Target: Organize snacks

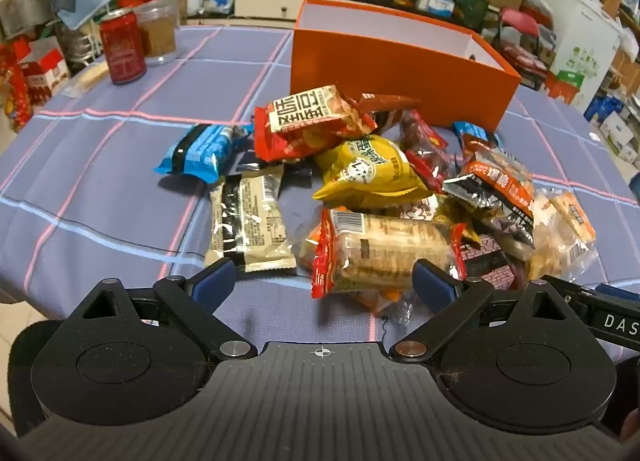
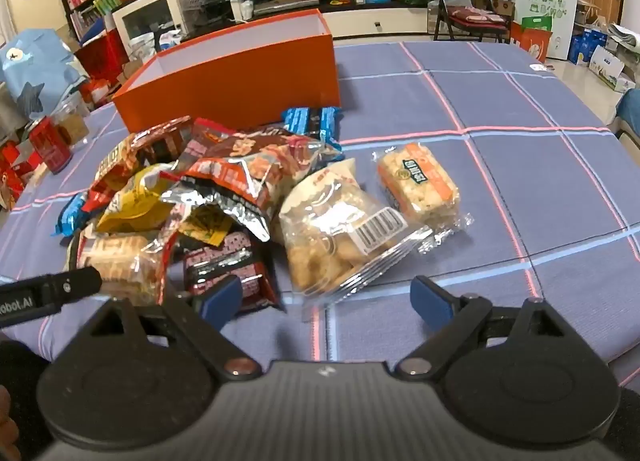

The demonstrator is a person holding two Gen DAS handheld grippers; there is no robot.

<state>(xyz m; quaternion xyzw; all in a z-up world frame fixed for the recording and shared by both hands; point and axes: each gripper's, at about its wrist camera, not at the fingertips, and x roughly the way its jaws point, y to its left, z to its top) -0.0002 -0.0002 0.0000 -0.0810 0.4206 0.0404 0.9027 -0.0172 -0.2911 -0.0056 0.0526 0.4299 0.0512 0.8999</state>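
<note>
Jaws on both grippers spread wide, nothing between them. Left gripper (image 1: 322,281) hovers low at the near edge of the snack pile, its blue pads flanking the red-ended cracker pack (image 1: 384,251) without touching it, as far as I can tell. Right gripper (image 2: 326,297) hovers just short of the clear bag of puffed bites (image 2: 340,233), also not in contact.

Largest to smallest:

Surface (image 1: 100,165), blue checked cloth, carries everything.

Orange box (image 1: 400,77), open top, sits behind the pile. White inner walls visible in both views; the floor of the box is hidden by its near wall, so I cannot tell whether anything lies inside.

Snack pile, heaped loosely in front of the box: yellow bag (image 1: 370,173), red bag with white label (image 1: 312,121), torn-looking foil bag (image 2: 248,181), beige bar wrapper (image 1: 248,217), blue wrapper (image 1: 200,151) lying off to the left, a second blue wrapper (image 2: 312,121) against the box foot.

Orange-labelled rice cake (image 2: 418,185) lies just beside the clear bag, apart from the main heap.

Red can (image 1: 122,45) and a clear jar (image 1: 158,31) stand well apart at the far left.

Judgement: organizing looks barely begun. Every visible snack is out on the cloth; all of the sorting appears left to do.
</note>
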